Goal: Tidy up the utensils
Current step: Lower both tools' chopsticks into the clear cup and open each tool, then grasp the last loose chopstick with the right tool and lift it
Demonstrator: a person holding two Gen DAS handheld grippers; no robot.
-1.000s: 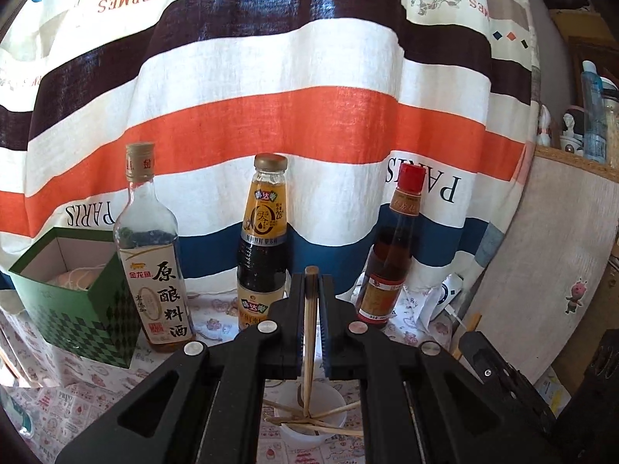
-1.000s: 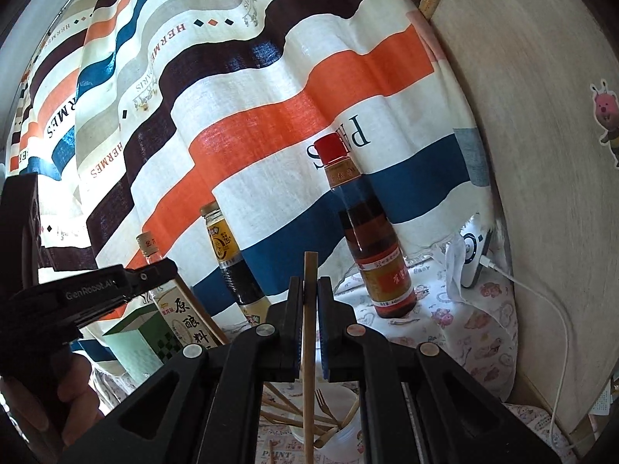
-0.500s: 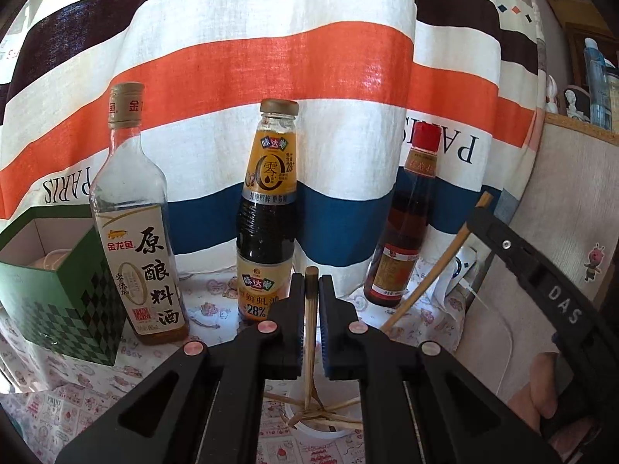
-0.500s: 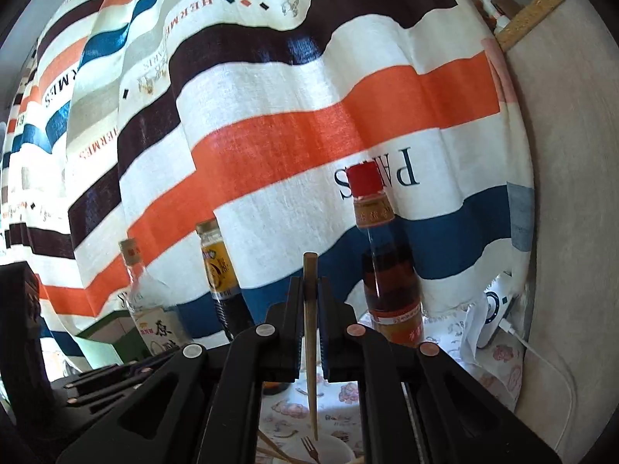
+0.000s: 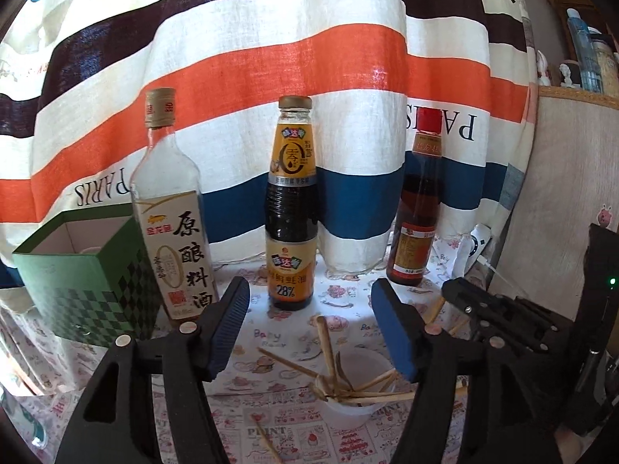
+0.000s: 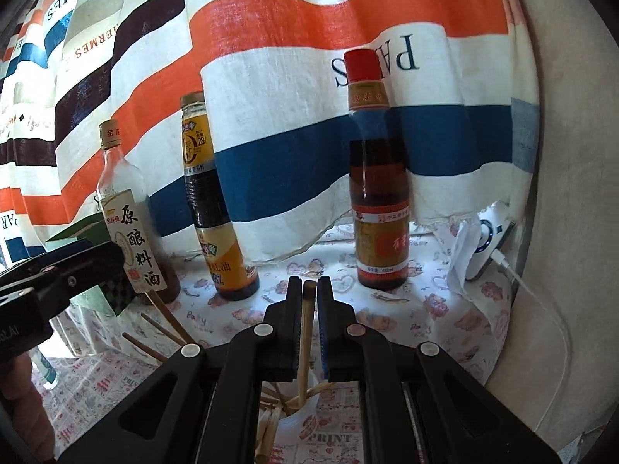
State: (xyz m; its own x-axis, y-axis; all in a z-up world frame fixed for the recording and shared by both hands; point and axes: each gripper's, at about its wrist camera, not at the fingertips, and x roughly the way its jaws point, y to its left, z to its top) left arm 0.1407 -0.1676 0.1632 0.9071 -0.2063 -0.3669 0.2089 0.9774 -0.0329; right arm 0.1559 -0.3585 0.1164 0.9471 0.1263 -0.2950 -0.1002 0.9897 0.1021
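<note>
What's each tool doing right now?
Left tool: open, jaws just opened, nothing between them.
Right tool: shut on a thin wooden chopstick above the white plastic cup.

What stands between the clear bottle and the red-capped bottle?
A dark sauce bottle with an orange label, seen in both wrist views, stands between the clear bottle and the red-capped bottle.

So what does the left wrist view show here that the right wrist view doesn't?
Only the left wrist view shows the left claw with its jaws apart, having just been opening, nothing between them, and the open top of the green box.

Only the right wrist view shows the right claw shut on a chopstick above the white cup, and the white cable.

Both share the three bottles, among them the red-capped bottle, the striped curtain, and the cup full of chopsticks.
</note>
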